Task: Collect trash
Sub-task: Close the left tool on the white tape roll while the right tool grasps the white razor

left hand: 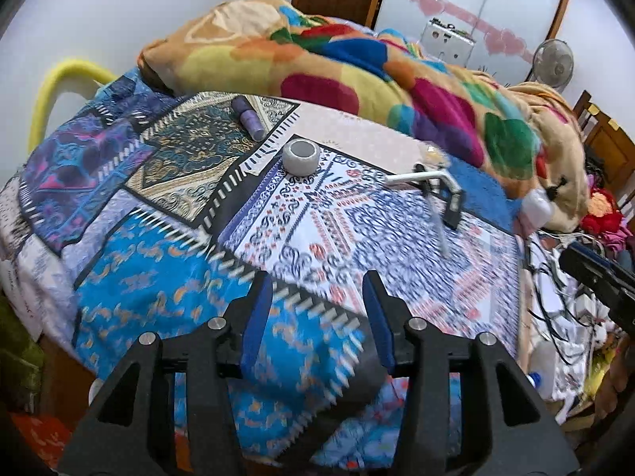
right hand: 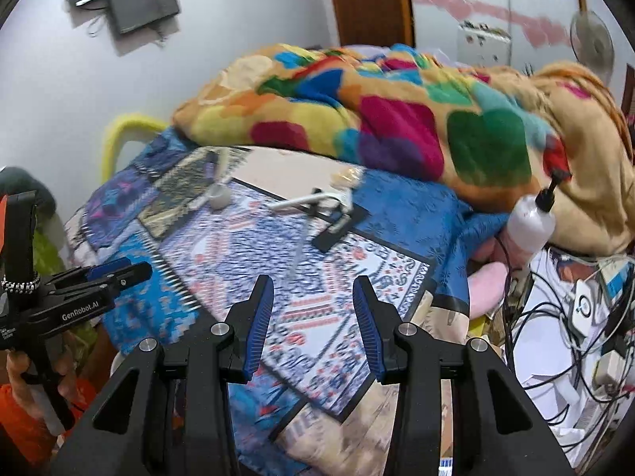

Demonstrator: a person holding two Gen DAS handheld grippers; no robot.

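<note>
While both tools hang above the near edge of the bed, neither carries anything. The left gripper (left hand: pixel 317 289) has its blue-padded jaws spread apart over the patchwork bedspread (left hand: pixel 166 301), with only cloth between them. The right gripper (right hand: pixel 313 293) is likewise released, its jaws parted and bare above the same cover; in the right wrist view the left tool appears at nine o'clock, held by a hand (right hand: pixel 24 377).

Loose items lie on the bedspread, well apart from both grippers. In the left wrist view a white tape roll (left hand: pixel 301 155) stands on its flat side at twelve o'clock. A purple cylinder (left hand: pixel 249 116) lies on its side at eleven o'clock, beyond the roll. A white bent tube (left hand: pixel 420 176) lies at one o'clock, touching a dark flat piece (left hand: pixel 454 210); blur prevents telling what either is. A crumpled clear wrapper (right hand: pixel 347 176) sits just behind the tube, at twelve o'clock in the right wrist view.

A many-coloured blanket (left hand: pixel 317 63) is heaped along the far side. A white bottle (right hand: pixel 530 226) with a dark cap leans against it at two o'clock.
</note>
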